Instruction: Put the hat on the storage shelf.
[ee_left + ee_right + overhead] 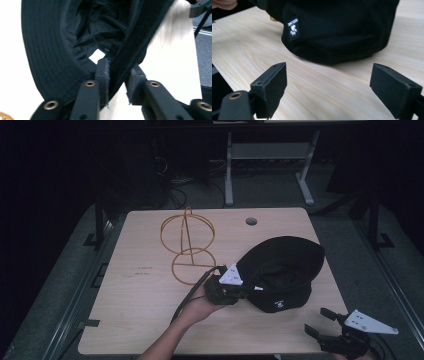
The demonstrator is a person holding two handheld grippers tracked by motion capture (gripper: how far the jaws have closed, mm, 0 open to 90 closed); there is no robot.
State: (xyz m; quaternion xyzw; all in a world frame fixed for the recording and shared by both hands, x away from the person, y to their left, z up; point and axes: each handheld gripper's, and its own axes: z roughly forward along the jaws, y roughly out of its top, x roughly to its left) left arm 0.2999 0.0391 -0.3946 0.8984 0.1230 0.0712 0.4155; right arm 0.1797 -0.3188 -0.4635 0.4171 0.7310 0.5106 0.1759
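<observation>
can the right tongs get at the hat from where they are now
Probably yes. The right tongs stand open near the table's front edge, and the right gripper view shows bare wood between them and the black hat. The left tongs already grip its brim.

The bucket hat is matt black cloth, its brim ridged with rows of stitching – a small white woven label sits on the crown. The table looks like pale, smooth wood-grain laminate. The hat stand is thin brassy metal wire – slightly glossy.
</observation>
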